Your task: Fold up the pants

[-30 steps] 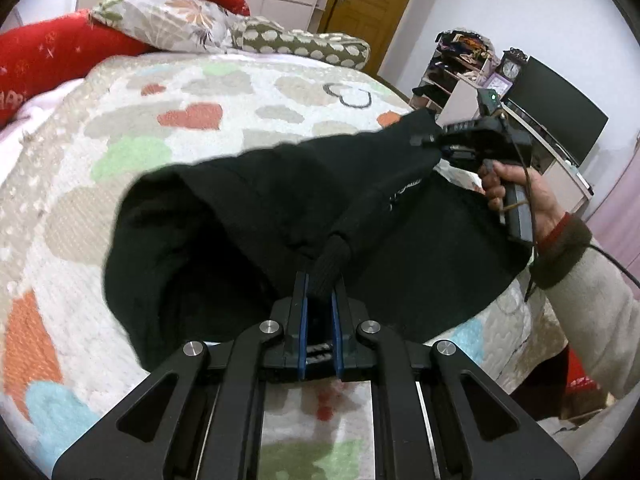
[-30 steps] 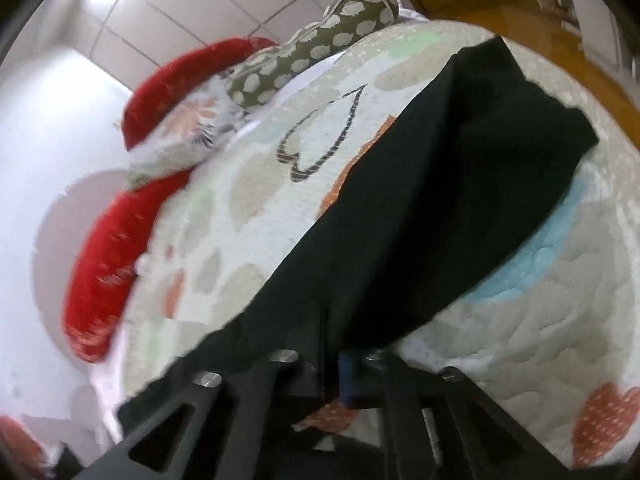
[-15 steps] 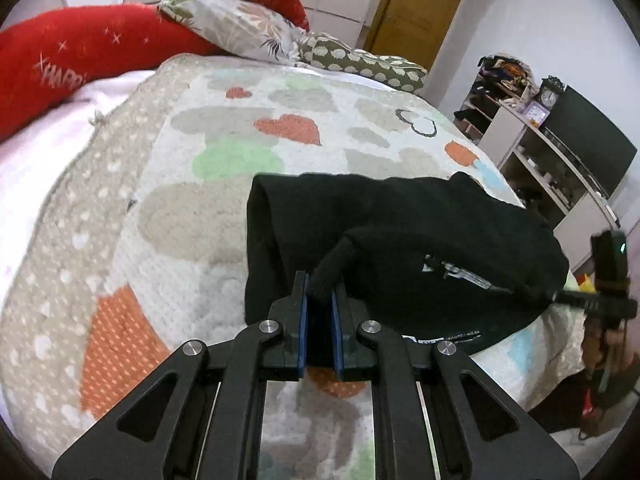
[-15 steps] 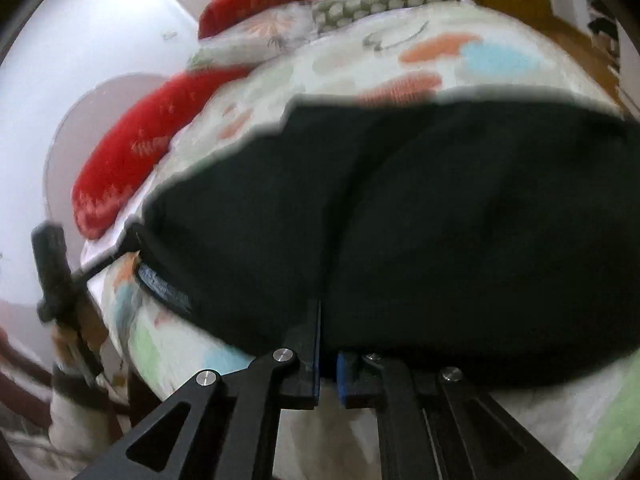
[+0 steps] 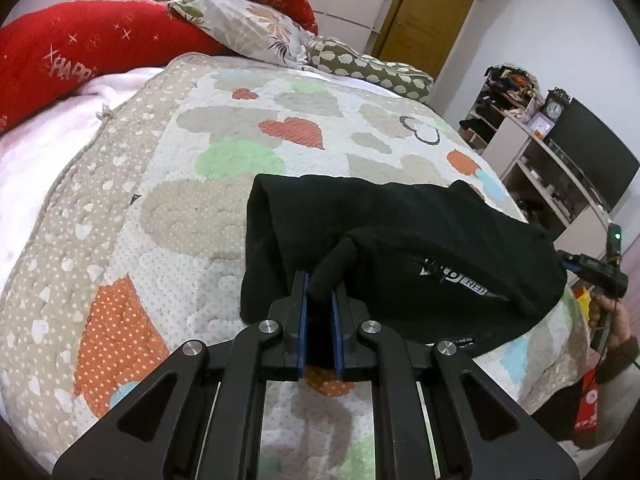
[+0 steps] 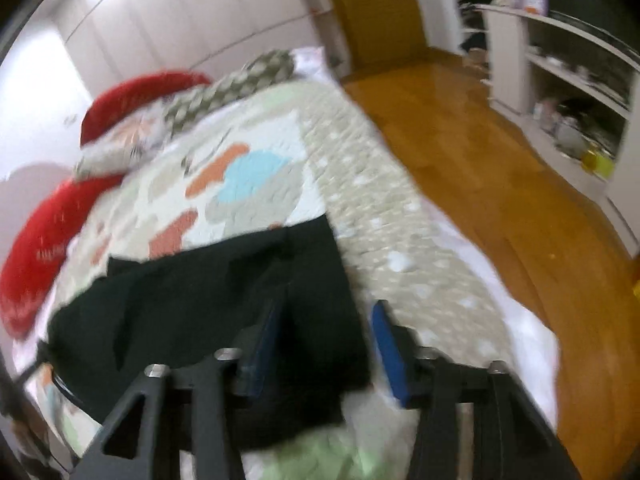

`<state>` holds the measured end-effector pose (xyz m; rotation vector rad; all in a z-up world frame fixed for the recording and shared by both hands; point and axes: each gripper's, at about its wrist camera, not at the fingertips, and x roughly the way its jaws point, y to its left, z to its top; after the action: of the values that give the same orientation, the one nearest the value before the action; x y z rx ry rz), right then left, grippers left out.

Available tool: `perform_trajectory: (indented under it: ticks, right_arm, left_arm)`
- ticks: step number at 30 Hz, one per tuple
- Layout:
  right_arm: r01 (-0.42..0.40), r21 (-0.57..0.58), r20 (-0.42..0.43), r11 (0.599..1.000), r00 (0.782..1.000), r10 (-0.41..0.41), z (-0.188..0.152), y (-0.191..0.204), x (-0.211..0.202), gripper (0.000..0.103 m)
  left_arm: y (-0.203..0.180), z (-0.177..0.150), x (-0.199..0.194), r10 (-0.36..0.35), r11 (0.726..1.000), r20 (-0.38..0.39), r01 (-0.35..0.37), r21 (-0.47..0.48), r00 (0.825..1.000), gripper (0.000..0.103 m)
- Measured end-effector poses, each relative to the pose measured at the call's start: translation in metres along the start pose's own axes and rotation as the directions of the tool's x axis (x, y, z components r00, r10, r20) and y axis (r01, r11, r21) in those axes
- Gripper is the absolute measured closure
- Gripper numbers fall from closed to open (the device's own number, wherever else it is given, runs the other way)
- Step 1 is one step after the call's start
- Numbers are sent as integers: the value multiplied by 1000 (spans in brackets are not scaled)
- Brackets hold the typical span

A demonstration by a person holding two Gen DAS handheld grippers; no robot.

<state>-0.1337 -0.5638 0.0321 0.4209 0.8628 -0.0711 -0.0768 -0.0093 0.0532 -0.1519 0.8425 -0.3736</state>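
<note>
Black pants [image 5: 420, 232] lie bunched in a folded heap on the heart-print quilt [image 5: 200, 220], at the quilt's near end and reaching its side edge by the wooden floor [image 6: 500, 160]. The far half of the quilt, toward the pillows [image 5: 248, 28], is bare.

Left gripper [image 5: 320, 280]: jaws narrow, pinching a raised tuft of pants fabric just above the quilt. The pinch looks meant to anchor that end so the heap does not slide while the other side is worked.

Right gripper [image 6: 326, 320]: jaws wide, blue pads well apart, a strip of pants between them at the quilt's floor-side edge. One pad sits against the cloth, the other stands clear of it, so nothing is gripped there. This view is blurred, so I cannot tell whether the strip is a hem or a fold edge. The person's hand [image 5: 608, 320] holds this gripper off the quilt's side.

Judgement: mid-fold. The pants are doubled over but lumpy, not yet a flat, neat stack. The next move likely calls for flattening the layers or re-gripping that edge. The risk is dragging the heap off the quilt's side.
</note>
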Motion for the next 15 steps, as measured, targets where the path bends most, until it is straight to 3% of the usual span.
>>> perform_trajectory:
  ticks: [2,5,9,11,13,15]
  right_arm:
    - [10,-65,0,998,1000,-10,-1,14,-3,99]
    - [18,-122,73,992,997,-9,-1,24,-27,99]
    - [147,-166,-7,975,989,-150,-7,17,0,97]
    - [144,-146,3,979,989,-145,-9,13,-6,89]
    - [140,-139,55,980,990,-133,-7,19,-25,71]
    - [74,-148,100,986,993,-59,-6,34,-43,60]
  left_arm:
    - [1,1,0,1,1000,-3,-1,-5,1000,94]
    - [5,2,-1,1,1000,-1,-1,-5,1000,94]
    - [14,-1,-5,4,1000,1,-4,-24,1000,91]
    - [14,-3,-13,30,999,1,-30,-13,1000,89]
    - [16,-2,-26,99,995,24,-99,-1,995,89]
    - [24,3,-41,108,994,68,-106,-31,992,89]
